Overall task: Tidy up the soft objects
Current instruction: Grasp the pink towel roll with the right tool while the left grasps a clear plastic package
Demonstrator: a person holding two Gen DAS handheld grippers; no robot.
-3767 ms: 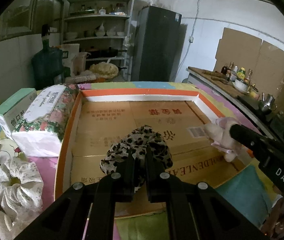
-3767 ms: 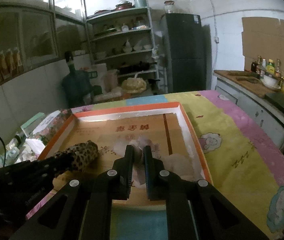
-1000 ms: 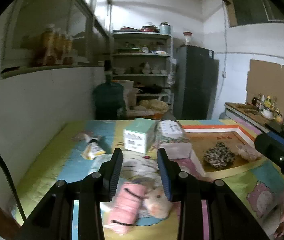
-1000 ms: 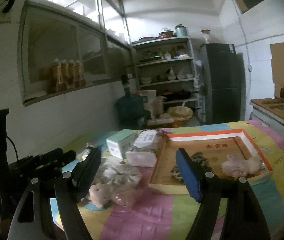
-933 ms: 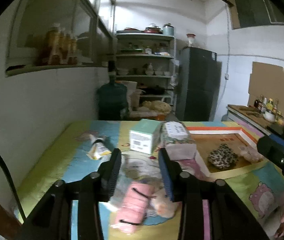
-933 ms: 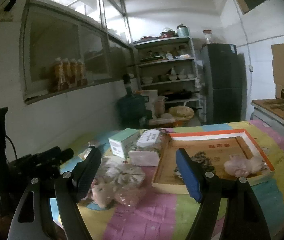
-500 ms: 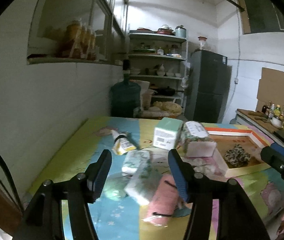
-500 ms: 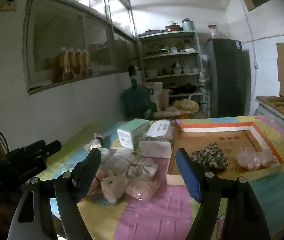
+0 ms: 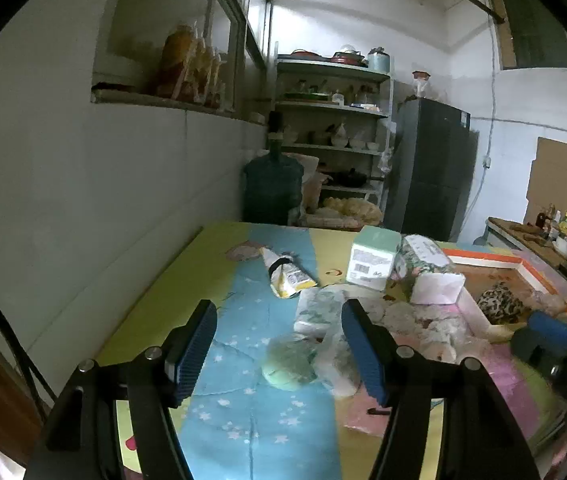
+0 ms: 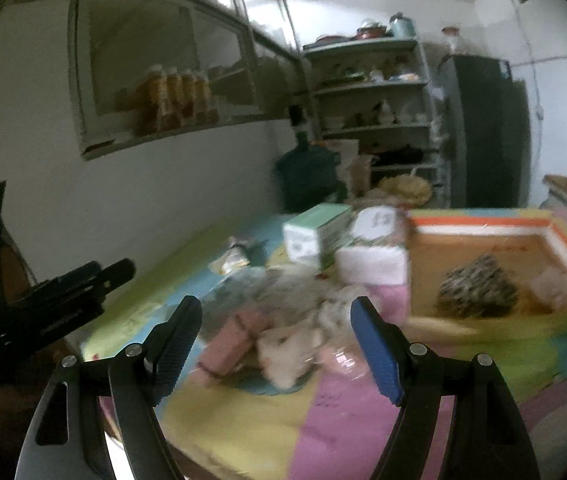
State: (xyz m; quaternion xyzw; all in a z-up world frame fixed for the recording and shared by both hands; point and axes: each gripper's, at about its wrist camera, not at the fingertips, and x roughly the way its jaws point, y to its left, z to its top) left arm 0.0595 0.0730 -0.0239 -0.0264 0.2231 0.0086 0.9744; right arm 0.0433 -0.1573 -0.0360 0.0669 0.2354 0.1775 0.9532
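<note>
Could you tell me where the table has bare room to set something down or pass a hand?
Free: the blue-and-yellow cloth between the wall and the yellow packet, under the empty, opening left gripper; also the tray floor behind the leopard scrunchie. Crowded: the bagged soft items beside the tissue pack.

Black hand-held gripper (image 9: 279, 350), blue ribbed pads (image 9: 357, 344), silver screws

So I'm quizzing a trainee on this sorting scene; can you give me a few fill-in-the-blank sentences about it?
1. The leopard-print soft item lies inside the ____ with the orange rim.
2. The left gripper has ____ between its opening jaws.
3. The green ball lies on the ____ strip of the table cover.
4. The green-topped box stands beside the floral ____ pack.

Missing words: tray; nothing; blue; tissue
</note>
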